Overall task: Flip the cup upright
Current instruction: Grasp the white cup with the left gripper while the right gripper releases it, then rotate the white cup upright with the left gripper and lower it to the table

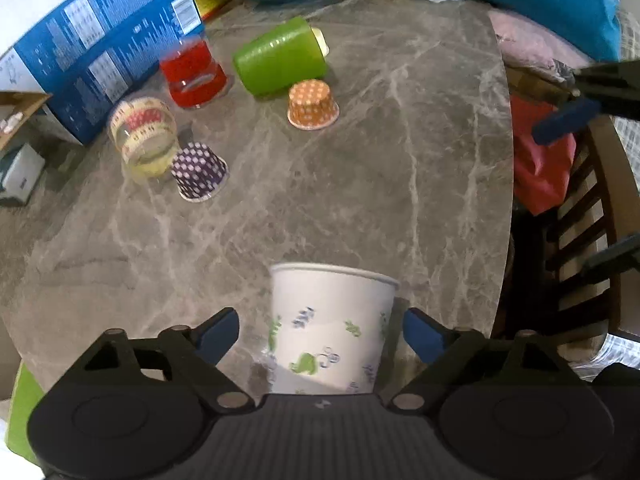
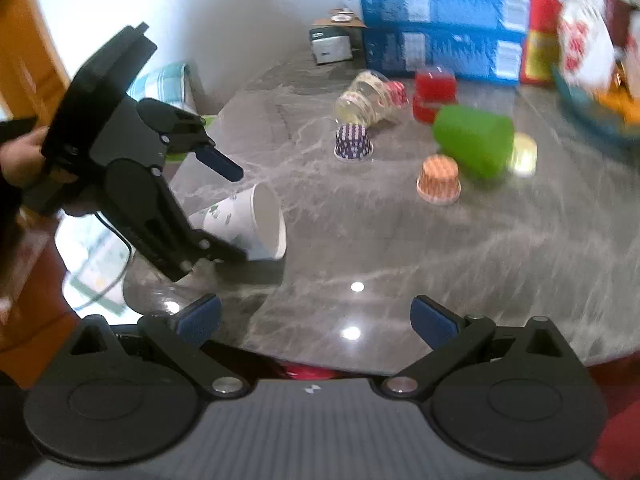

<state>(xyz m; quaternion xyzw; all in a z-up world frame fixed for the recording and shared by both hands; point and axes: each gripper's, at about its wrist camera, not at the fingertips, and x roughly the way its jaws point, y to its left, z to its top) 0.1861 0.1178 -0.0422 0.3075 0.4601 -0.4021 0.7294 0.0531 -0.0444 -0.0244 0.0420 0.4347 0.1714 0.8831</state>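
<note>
A white paper cup (image 1: pixel 330 328) with green and blue prints lies on its side on the grey marble table (image 1: pixel 360 168), its open mouth facing away from the left wrist camera. My left gripper (image 1: pixel 320 338) is open, one blue pad on each side of the cup with gaps between. In the right wrist view the cup (image 2: pixel 248 224) shows its open mouth, and the left gripper (image 2: pixel 224 216) straddles it. My right gripper (image 2: pixel 316 322) is open and empty, hovering over the table's near edge.
A green cup (image 1: pixel 280 60) lies on its side, with a red cup (image 1: pixel 194 74), a clear printed glass (image 1: pixel 144 136), a purple dotted cup (image 1: pixel 198 172) and an orange dotted cup (image 1: pixel 313 105) nearby. Blue boxes (image 1: pixel 92 48) stand behind. A chair (image 1: pixel 580 240) is right of the table.
</note>
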